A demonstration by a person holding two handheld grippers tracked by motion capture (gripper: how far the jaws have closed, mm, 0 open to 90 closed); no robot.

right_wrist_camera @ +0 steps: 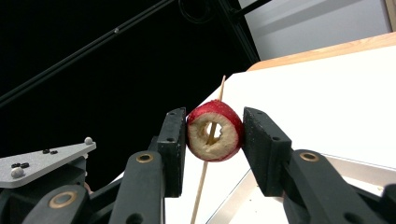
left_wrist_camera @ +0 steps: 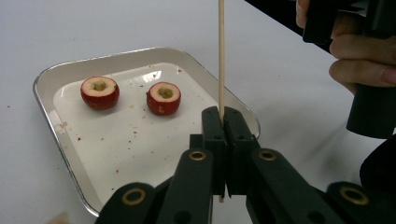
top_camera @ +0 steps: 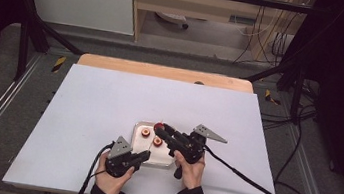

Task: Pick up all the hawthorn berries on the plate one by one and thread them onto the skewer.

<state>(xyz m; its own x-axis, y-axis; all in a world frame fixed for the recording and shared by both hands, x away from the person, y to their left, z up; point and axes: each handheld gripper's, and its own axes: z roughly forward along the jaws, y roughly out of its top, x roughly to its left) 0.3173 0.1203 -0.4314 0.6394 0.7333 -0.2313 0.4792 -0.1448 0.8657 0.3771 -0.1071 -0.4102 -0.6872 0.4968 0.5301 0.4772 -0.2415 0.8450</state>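
Left gripper (left_wrist_camera: 223,122): jaws were closed on a thin wooden skewer (left_wrist_camera: 221,56), held upright just above the near edge of a shallow rectangular metal tray (left_wrist_camera: 46,100). Right gripper (right_wrist_camera: 212,140): a red cored fruit ring w/ pale flesh (right_wrist_camera: 215,131) sat between the jaws. The left jaw touched the ring. A narrow gap showed at the right jaw, so grip looked loose or just released; cannot tell for sure. The skewer passed through the ring's centre hole.

In the high view, the right gripper (top_camera: 162,128) sat over the tray's far edge, the left gripper (top_camera: 144,155) at its near-left side.

Two more cored red fruit pieces (left_wrist_camera: 99,92) (left_wrist_camera: 163,98) lay in the tray, apart, holes up.

Step in hand, by judgement: threading the ring down the skewer. To do it well:
- Keep skewer vertical & firmly clamped.
- Keep hole axis in line w/ stick; avoid side load, the flesh may split.
- Slide down slowly, light squeeze only.
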